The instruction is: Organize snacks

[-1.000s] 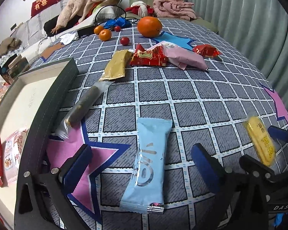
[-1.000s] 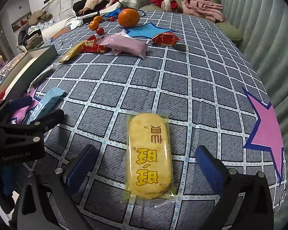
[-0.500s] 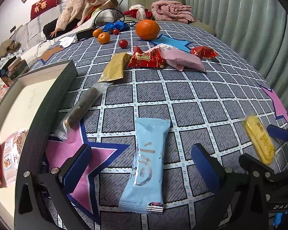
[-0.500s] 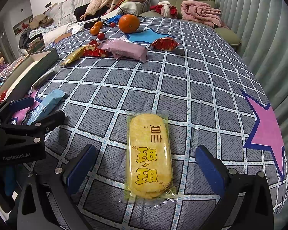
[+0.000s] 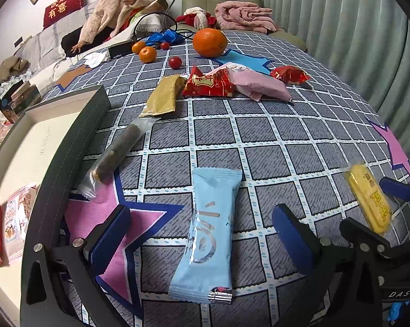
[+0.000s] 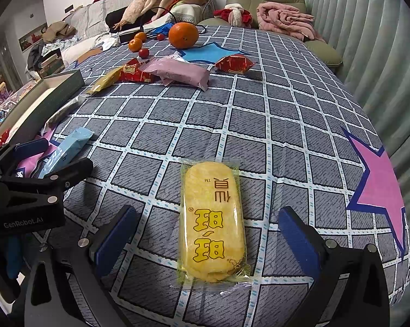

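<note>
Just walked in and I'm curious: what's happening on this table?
Someone is sorting snacks with two hand-held grippers. The left gripper is open around a light blue snack packet; the right gripper is open around a yellow rice cracker packet. Both lie on the checked tablecloth, ungripped. A dark-rimmed box waits left.

left claw [image 5: 200, 235]: black frame, blue pads, silver screws | right claw [image 6: 207, 239]: same, apparently "DAS" marking

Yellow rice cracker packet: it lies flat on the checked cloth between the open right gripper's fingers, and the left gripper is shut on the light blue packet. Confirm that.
Not quite. The left gripper is open, and the light blue packet lies loose on the cloth between its fingers, as the left wrist view shows. The yellow rice cracker packet does lie flat between the open right gripper's fingers.
</note>
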Tool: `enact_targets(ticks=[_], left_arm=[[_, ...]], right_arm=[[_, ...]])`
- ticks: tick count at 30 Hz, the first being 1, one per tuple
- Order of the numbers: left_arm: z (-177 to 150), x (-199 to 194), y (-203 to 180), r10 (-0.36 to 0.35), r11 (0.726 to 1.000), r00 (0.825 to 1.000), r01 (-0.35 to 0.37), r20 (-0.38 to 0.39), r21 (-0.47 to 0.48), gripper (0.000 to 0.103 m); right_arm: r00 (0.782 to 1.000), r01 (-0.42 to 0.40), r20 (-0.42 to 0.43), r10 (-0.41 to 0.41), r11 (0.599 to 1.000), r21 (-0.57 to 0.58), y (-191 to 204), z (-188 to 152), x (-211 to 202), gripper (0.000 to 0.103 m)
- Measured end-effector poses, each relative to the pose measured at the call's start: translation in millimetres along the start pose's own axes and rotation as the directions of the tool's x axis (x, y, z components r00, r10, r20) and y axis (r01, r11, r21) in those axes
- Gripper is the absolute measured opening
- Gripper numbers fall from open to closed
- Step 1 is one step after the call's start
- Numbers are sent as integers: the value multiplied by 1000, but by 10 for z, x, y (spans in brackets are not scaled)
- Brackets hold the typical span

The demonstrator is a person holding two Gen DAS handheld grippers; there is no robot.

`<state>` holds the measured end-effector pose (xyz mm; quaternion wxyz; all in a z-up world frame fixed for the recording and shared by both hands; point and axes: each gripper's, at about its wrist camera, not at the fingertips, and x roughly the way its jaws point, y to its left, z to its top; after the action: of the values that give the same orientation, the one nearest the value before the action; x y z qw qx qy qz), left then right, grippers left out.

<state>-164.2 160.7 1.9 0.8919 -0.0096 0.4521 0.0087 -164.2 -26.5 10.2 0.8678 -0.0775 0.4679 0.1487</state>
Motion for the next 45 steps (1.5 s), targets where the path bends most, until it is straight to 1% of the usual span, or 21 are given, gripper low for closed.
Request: enact_targets(ticks=[30, 45], left_arm=[[-1, 2, 4, 0, 1000, 1000, 0, 2, 0, 103], [-4, 4, 7, 0, 1000, 1000, 0, 3, 0, 103]], right_arm=[[1000, 0, 2, 0, 1000, 0, -1, -7, -9, 103], [1000, 1, -20, -1, 1000, -1, -8, 25, -15, 103]])
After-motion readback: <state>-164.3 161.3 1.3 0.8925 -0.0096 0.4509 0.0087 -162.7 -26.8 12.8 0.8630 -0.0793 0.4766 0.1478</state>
